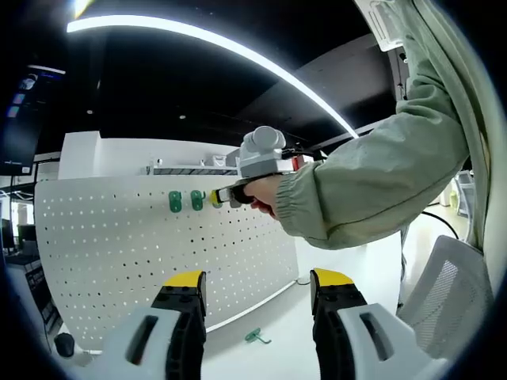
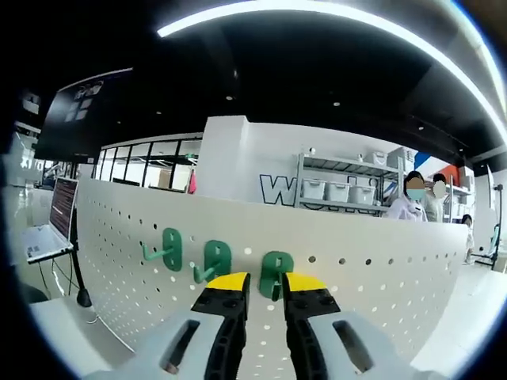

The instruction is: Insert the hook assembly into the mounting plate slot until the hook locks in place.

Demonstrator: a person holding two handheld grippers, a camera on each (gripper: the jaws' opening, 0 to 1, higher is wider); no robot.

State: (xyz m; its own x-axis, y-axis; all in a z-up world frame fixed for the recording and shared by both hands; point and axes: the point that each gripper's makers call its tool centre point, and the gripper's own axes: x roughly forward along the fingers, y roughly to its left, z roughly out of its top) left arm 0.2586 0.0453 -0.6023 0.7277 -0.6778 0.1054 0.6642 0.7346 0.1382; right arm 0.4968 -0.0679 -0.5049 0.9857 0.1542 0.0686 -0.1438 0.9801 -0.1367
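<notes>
A white pegboard mounting plate (image 1: 119,245) (image 2: 380,273) stands upright on a white table. In the right gripper view three green hooks sit on it in a row: a left hook (image 2: 170,249), a middle hook (image 2: 214,260) and a third hook (image 2: 276,271). My right gripper (image 2: 267,283) is at the board with its yellow-tipped jaws close together around the third hook. In the left gripper view the right gripper (image 1: 215,195), held by a hand in a pale green sleeve, touches the board beside two hooks (image 1: 174,200) (image 1: 196,199). My left gripper (image 1: 259,281) hangs back, open and empty.
A spare green hook (image 1: 255,336) lies on the table (image 1: 277,317) at the board's foot. A white mesh chair (image 1: 447,277) stands to the right. A laptop (image 2: 43,237) sits left of the board. Shelves with bins (image 2: 341,186) and people (image 2: 412,202) are behind.
</notes>
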